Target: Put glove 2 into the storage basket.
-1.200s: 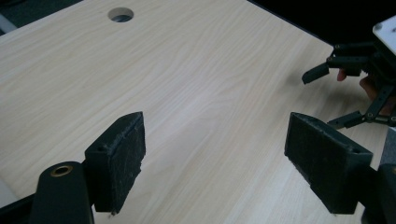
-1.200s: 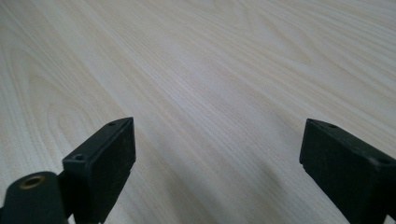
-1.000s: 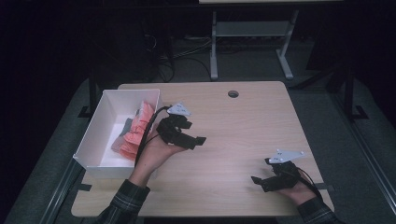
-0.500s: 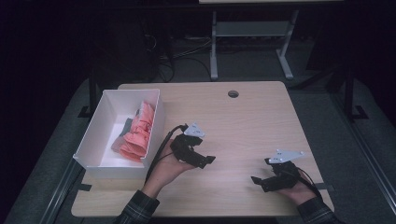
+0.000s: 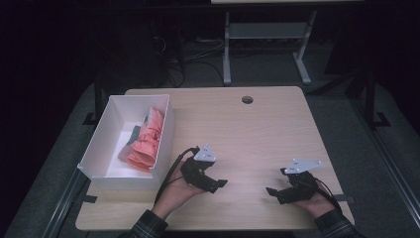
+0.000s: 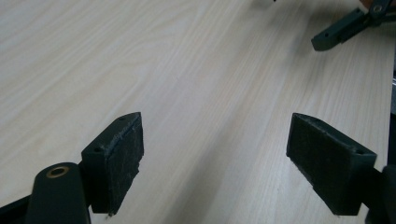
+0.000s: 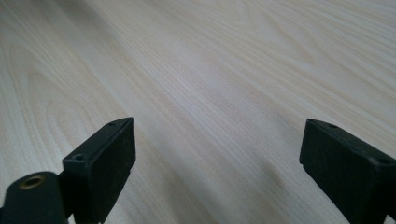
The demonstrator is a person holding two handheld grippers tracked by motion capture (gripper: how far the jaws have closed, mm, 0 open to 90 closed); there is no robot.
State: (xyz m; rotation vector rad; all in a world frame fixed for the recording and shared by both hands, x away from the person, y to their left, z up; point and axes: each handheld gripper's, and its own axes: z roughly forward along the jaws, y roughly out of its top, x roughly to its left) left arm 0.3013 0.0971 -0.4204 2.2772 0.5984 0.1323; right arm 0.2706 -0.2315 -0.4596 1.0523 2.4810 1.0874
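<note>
Inside the white rectangular box point(image 5: 106, 135) lies the crumpled pink cloth point(image 5: 146, 141), so placing looks done. Left tool point(image 5: 214, 184) and right tool point(image 5: 277, 192), beside the box on the wooden table point(image 5: 257, 129), gape wide, empty.

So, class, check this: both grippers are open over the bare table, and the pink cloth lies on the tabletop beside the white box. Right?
Not quite. The high view shows the pink cloth lying inside the white box, not beside it. The left gripper and right gripper are indeed open over the table.
</note>
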